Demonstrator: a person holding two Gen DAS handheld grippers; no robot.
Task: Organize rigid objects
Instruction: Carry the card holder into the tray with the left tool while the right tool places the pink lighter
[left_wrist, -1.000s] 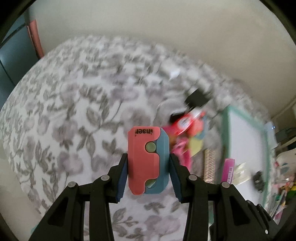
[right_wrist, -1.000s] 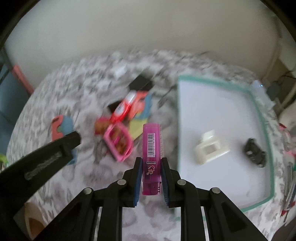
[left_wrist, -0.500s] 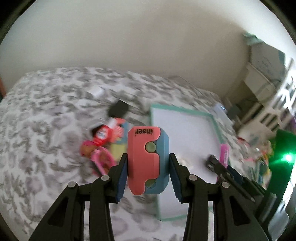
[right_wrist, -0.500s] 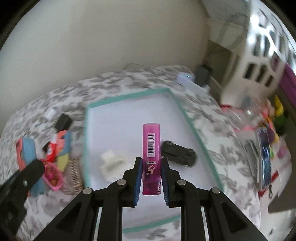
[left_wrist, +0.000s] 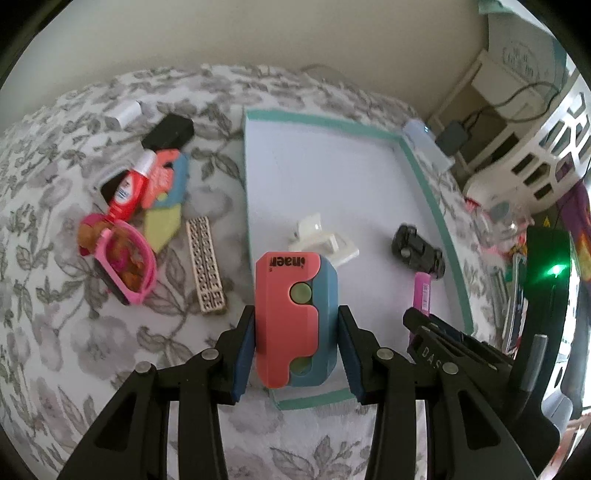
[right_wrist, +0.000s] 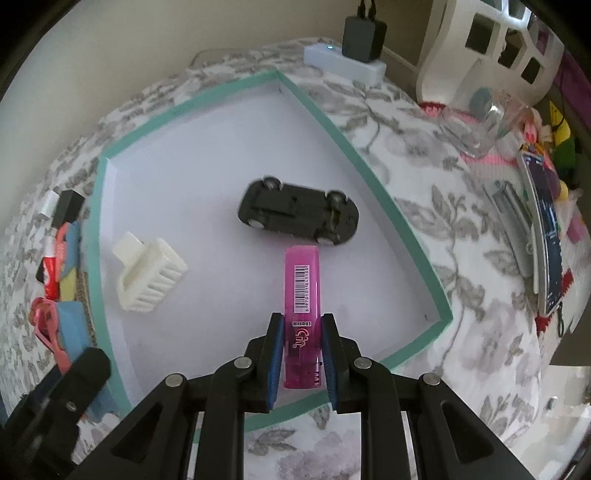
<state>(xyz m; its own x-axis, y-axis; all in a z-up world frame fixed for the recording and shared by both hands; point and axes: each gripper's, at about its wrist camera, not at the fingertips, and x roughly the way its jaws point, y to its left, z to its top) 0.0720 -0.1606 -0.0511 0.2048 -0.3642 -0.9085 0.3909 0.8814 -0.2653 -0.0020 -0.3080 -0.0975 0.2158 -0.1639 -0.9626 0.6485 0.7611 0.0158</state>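
My left gripper (left_wrist: 296, 332) is shut on a pink and blue flat plastic case (left_wrist: 295, 317), held above the near edge of the white tray with a teal rim (left_wrist: 436, 206). My right gripper (right_wrist: 302, 343) is shut on a magenta lighter (right_wrist: 301, 295), held over the tray (right_wrist: 388, 199) just in front of a black toy car (right_wrist: 299, 212). A white comb-like clip (right_wrist: 149, 275) lies in the tray's left part. The car (left_wrist: 417, 251), the clip (left_wrist: 321, 240) and the lighter (left_wrist: 422, 295) also show in the left wrist view.
Left of the tray on the floral cloth lie pink sunglasses (left_wrist: 125, 258), a red tube (left_wrist: 129, 188), a yellow-green card (left_wrist: 162, 221), a beige patterned block (left_wrist: 205, 258) and a black box (left_wrist: 168, 131). A white power strip with a charger (right_wrist: 347, 62) lies behind the tray. Clutter sits at the right.
Both grippers have swung right from the cluttered cloth to above the tray, each still holding its object. The right gripper has come closer to the toy car.
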